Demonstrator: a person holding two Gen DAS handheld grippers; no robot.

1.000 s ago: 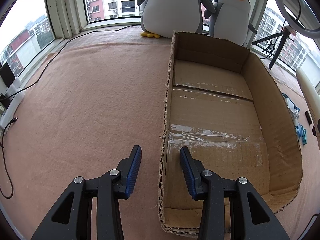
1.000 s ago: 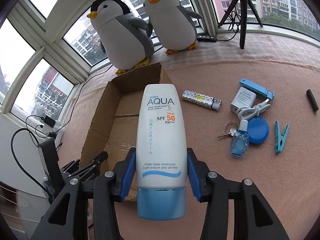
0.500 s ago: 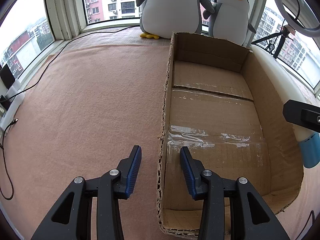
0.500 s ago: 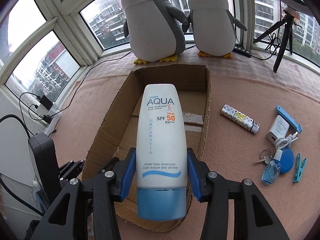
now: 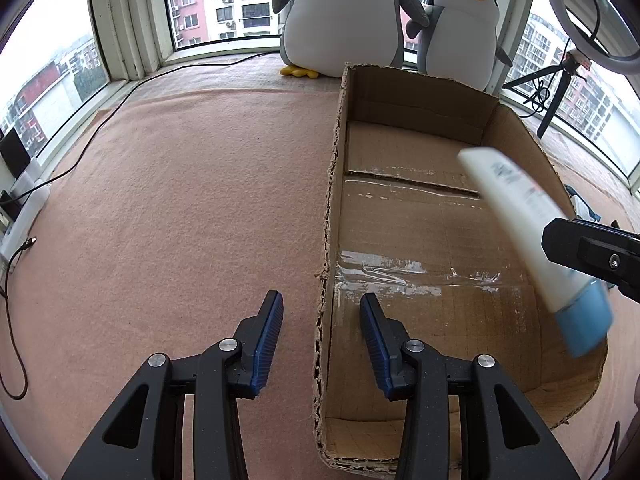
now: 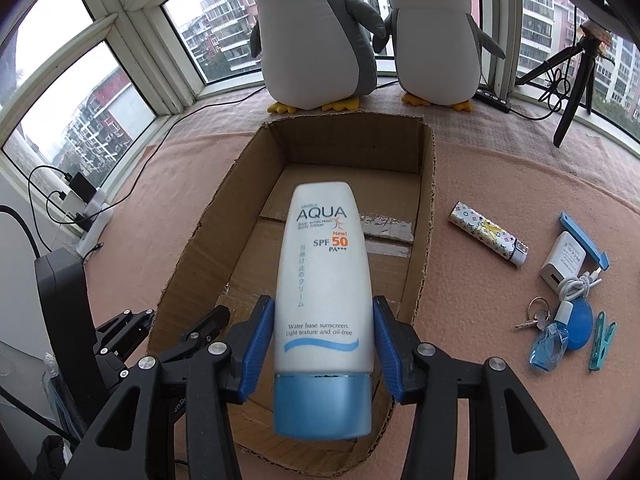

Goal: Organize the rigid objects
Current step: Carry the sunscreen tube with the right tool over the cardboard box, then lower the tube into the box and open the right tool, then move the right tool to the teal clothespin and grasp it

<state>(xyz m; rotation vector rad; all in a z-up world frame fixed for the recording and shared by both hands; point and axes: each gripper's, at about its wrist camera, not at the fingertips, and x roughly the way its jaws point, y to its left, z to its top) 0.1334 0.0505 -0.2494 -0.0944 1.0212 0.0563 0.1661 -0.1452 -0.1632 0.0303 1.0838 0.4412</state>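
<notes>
The right tool (image 6: 324, 340) grips a white sunscreen tube with a blue cap (image 6: 322, 292) by its lower body, holding it above the open brown cardboard box (image 6: 426, 208), cap end toward the box's near wall. The left tool (image 5: 322, 322) is spread wide and empty, its blue pads straddling the box's left wall (image 5: 330, 240) near the front corner.

A: In your left wrist view the sunscreen tube (image 5: 532, 236) is motion-blurred at right; its label is unreadable.

B: The tube (image 6: 324, 300) hides your box floor (image 6: 248, 276) at center frame.
</notes>
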